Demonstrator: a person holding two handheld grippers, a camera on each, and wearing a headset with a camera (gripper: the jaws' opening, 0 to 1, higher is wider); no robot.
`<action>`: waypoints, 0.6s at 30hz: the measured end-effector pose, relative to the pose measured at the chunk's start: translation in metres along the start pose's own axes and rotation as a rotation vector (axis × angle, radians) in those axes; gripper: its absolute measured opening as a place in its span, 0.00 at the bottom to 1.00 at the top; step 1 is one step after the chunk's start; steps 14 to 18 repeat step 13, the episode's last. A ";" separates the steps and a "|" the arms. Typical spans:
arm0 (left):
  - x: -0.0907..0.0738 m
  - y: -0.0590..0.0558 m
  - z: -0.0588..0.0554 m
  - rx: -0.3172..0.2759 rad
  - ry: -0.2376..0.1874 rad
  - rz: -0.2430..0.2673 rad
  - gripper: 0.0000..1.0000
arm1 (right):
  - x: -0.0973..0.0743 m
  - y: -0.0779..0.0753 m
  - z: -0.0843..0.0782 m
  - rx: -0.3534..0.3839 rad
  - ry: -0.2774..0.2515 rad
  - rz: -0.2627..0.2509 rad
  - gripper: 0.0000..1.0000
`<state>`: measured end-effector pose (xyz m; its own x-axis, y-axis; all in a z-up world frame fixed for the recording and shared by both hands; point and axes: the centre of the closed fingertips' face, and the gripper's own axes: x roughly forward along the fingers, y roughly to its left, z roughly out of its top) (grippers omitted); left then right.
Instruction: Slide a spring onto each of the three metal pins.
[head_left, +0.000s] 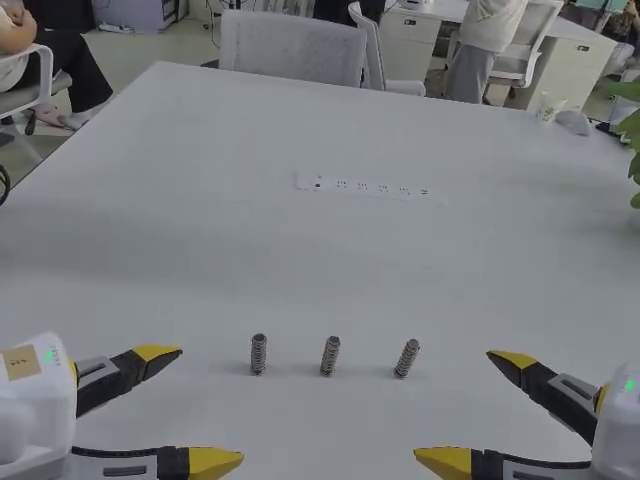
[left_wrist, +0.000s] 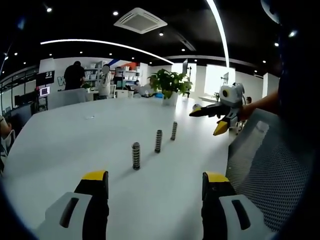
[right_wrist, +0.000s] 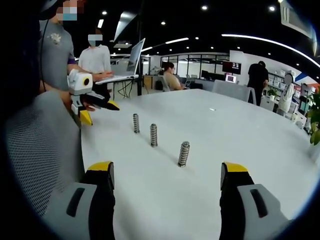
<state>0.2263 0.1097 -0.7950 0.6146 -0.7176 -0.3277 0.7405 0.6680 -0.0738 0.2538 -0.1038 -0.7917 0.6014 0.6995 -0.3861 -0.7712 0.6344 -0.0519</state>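
Springs (left_wrist: 158, 141) stand in a row of three close to the near edge of the tabletop (head_left: 300, 250), each one upright and apart from its neighbours. Going from the left, the left gripper (head_left: 205, 406) hangs over the near left part of the tabletop, its jaws wide apart with nothing between them. Then come the left spring (head_left: 259, 354), the middle spring (head_left: 330, 356) and the right spring (head_left: 406, 358); the last one leans a little to the right. At the near right part, the right gripper (head_left: 458, 408) also has its jaws spread apart and empty.

We cannot see the pins themselves. We judge that they are inside the coils, because loose springs would hardly stand so, and the task looks finished or almost finished to us.

What could go wrong: both grippers are near the row, and a careless sweep of a jaw tip inward could knock a spring and its pin over. The leaning spring is the weakest, we think. Maybe it is not fully seated, and a small shake of the tabletop could tip it.
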 end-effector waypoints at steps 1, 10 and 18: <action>0.000 0.000 -0.001 0.002 0.003 0.001 0.73 | 0.000 0.000 0.000 0.001 0.000 0.000 0.88; 0.003 -0.002 0.001 0.001 0.002 -0.003 0.73 | 0.000 0.000 0.000 0.001 0.001 -0.001 0.88; 0.003 -0.002 0.001 0.003 0.003 -0.004 0.73 | -0.001 0.000 -0.001 0.000 0.003 -0.002 0.88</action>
